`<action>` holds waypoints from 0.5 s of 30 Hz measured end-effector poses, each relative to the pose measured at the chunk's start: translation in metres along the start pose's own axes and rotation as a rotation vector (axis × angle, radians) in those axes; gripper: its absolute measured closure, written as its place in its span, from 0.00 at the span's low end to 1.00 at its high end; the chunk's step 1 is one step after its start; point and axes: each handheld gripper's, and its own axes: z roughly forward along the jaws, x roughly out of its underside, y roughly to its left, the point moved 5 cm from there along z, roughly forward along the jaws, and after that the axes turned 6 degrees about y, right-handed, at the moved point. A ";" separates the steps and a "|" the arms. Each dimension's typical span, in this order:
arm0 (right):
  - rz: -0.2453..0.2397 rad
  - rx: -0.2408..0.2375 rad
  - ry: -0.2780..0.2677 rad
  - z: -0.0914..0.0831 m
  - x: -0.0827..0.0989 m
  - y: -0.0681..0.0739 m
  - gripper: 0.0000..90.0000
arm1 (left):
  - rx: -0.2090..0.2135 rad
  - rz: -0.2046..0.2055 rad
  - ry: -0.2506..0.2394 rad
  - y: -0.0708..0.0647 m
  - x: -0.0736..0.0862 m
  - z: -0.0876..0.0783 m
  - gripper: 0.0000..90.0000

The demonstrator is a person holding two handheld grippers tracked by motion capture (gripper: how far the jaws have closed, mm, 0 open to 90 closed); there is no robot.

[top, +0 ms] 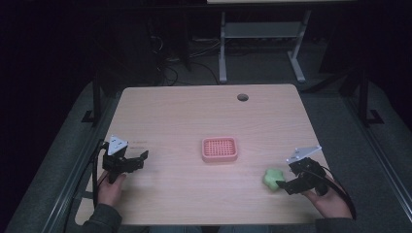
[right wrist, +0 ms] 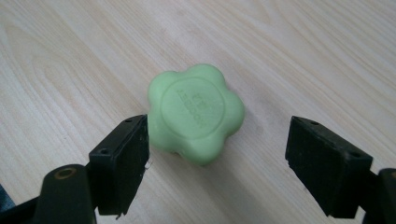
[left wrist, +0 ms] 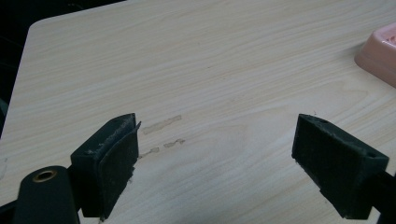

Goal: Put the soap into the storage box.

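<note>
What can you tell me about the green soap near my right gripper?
The green soap is a flower-shaped bar with rounded lobes and a round stamped centre with raised lettering too small to read. It looks matte and smooth, whole and dry. It lies flat on the wooden table, right of the pink tray, apart from it. The right gripper is open around its near side; one jaw sits close against a lobe, and contact can't be confirmed.

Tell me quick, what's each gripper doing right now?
Left gripper: open, holding nothing, over bare table.
Right gripper: open, green soap between its fingers, not gripped.
</note>
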 end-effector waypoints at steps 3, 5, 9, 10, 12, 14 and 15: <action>-0.001 -0.003 0.010 0.002 -0.003 0.000 0.24 | -0.001 -0.003 -0.006 -0.001 -0.001 0.000 0.16; -0.002 -0.007 0.020 0.005 -0.007 0.000 0.23 | -0.002 -0.001 -0.007 -0.001 -0.001 -0.001 0.16; -0.002 -0.016 0.029 0.007 -0.011 0.000 0.23 | -0.002 0.003 -0.008 -0.001 -0.001 0.000 0.16; 0.001 -0.015 0.034 0.008 -0.012 0.000 0.23 | -0.003 0.005 -0.008 -0.001 -0.001 0.000 0.16; 0.001 -0.017 0.036 0.010 -0.013 0.000 0.23 | -0.003 0.004 -0.012 -0.001 -0.001 -0.001 0.16; 0.007 -0.013 0.037 0.011 -0.014 0.000 0.23 | -0.003 0.005 -0.013 -0.001 -0.002 -0.001 0.16; 0.008 -0.012 0.036 0.011 -0.013 0.001 0.23 | -0.004 0.006 -0.013 -0.001 -0.002 -0.001 0.16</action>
